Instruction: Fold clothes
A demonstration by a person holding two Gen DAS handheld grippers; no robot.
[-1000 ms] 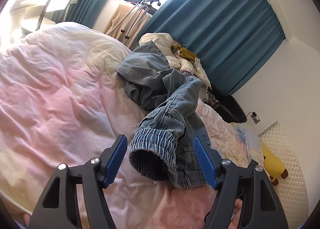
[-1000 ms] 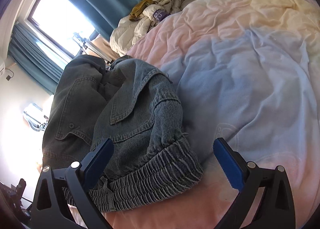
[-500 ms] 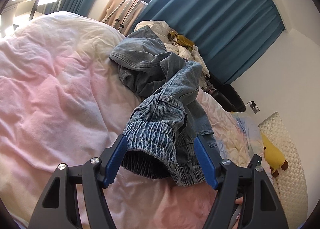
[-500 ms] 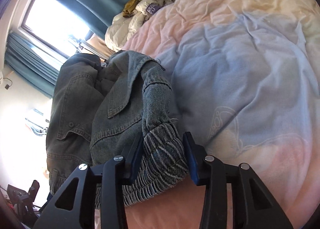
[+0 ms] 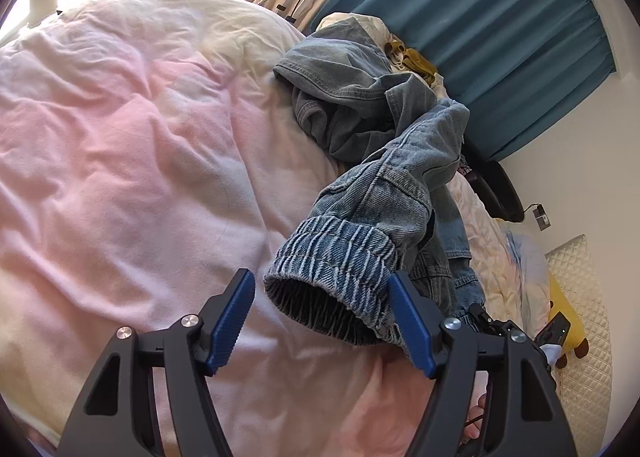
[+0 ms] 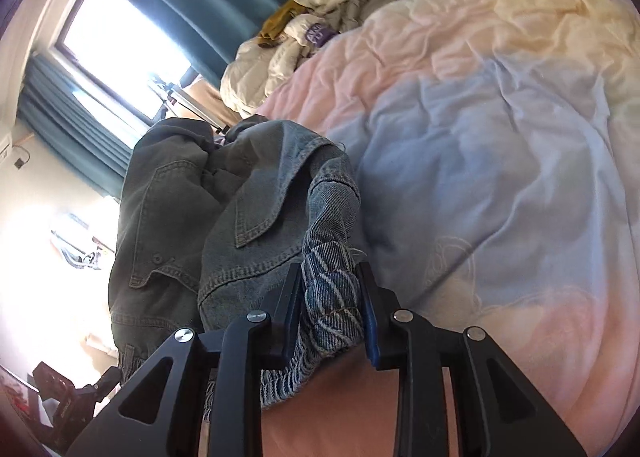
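The crumpled blue denim jacket with ribbed elastic cuffs and hem [image 5: 384,161] lies bunched on the rumpled pink, cream and pale-blue quilt [image 5: 140,129], toward the side of the bed nearest the teal pleated curtains [image 5: 500,37]. In the left wrist view its sleeve runs from the heap at 1 o'clock down to centre, ending in a ribbed cuff [image 5: 332,253] whose open mouth faces the camera.

The left gripper [image 5: 322,321] is spread wide, its blue pads flanking the cuff at 7 and 5 o'clock; the right-hand pad looks to be just against the cuff's edge, the other stands clear. The right gripper [image 6: 330,309] is pinching a bundle of ribbed band [image 6: 330,297] at 6 o'clock in its own view, the jaws close together with fabric filling the gap.

The step in hand seems to be taking hold of the jacket's ends so it can be lifted and spread flat. To do it well, the left gripper should advance until both cuff layers sit deep between the pads, then close squarely, avoiding a nip on the quilt beneath. The right grip holds a thick wad, so a slow, level pull apart would guard against slipping.

A pile of cream and mustard laundry [image 6: 304,33] sits beyond at 12 o'clock, and a yellow plush toy [image 5: 568,309] lies at 4 o'clock.
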